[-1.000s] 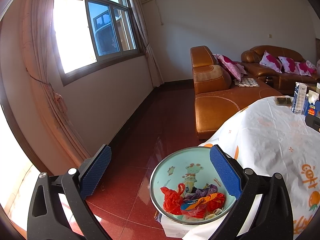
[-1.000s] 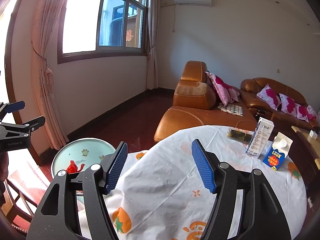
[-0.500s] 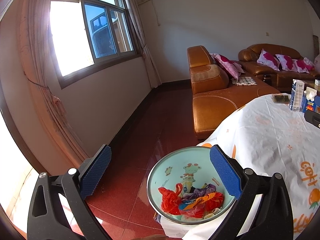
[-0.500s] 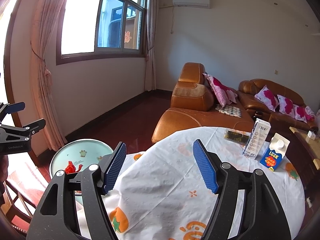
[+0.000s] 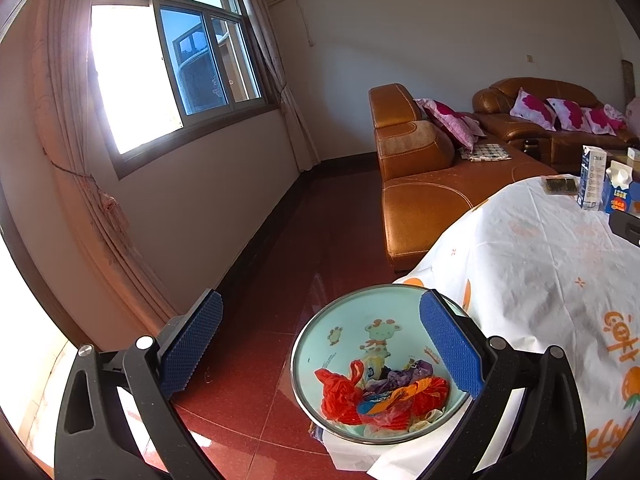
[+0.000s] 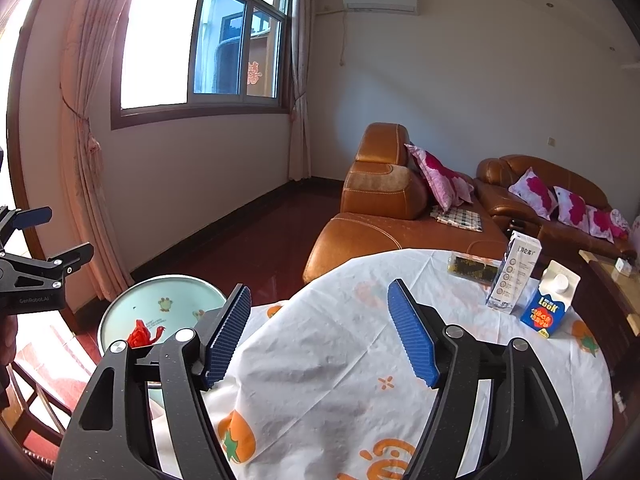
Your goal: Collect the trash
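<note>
A light-blue basin (image 5: 340,344) with a giraffe print sits at the table's left edge and holds crumpled red, orange and purple wrappers (image 5: 380,396). My left gripper (image 5: 320,344) is open and empty above it. The basin also shows in the right wrist view (image 6: 168,300), at the lower left. My right gripper (image 6: 320,332) is open and empty above the white tablecloth (image 6: 344,360). On the table's far side stand a white carton (image 6: 514,272) and a blue carton (image 6: 550,300), with a dark packet (image 6: 474,266) lying behind them.
A brown leather sofa (image 6: 384,216) with pink cushions stands beyond the table. The red tiled floor (image 5: 256,320) runs along the window wall with its curtain (image 5: 92,184). My left gripper shows at the left edge of the right wrist view (image 6: 36,256).
Both views have drifted slightly; the cartons have shifted a little in both views. Both grippers stay open and empty. The basin and its trash have not moved.
</note>
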`<state>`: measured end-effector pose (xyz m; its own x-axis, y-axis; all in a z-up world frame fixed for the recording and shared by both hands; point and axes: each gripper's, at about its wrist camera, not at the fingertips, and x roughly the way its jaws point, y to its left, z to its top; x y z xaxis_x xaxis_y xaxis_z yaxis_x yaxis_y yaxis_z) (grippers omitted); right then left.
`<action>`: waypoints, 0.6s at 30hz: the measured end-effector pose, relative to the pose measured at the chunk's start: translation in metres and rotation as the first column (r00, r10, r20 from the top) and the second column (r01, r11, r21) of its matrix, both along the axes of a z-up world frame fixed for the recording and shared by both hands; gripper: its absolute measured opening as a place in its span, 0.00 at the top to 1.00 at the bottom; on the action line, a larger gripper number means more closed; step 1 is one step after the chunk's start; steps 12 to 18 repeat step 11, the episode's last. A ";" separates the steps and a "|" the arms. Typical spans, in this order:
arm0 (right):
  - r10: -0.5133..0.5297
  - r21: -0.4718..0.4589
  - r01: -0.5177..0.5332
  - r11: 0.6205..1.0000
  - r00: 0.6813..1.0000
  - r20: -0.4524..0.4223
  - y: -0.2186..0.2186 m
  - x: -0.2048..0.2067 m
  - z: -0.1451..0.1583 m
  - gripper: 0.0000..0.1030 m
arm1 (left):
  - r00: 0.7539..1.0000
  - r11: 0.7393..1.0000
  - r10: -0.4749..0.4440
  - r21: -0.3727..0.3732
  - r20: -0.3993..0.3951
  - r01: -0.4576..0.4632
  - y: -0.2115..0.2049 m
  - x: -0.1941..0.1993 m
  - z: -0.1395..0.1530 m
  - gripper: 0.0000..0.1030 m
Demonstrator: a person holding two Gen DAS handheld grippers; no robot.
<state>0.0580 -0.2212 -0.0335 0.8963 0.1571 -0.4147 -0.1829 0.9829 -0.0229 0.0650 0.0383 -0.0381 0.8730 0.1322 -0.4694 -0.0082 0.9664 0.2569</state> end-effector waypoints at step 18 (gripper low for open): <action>-0.073 -0.016 0.072 0.997 0.997 -0.023 -0.034 0.002 -0.008 0.29 | 1.000 1.000 -0.012 -0.015 -0.015 0.011 -0.001 0.002 -0.002 0.06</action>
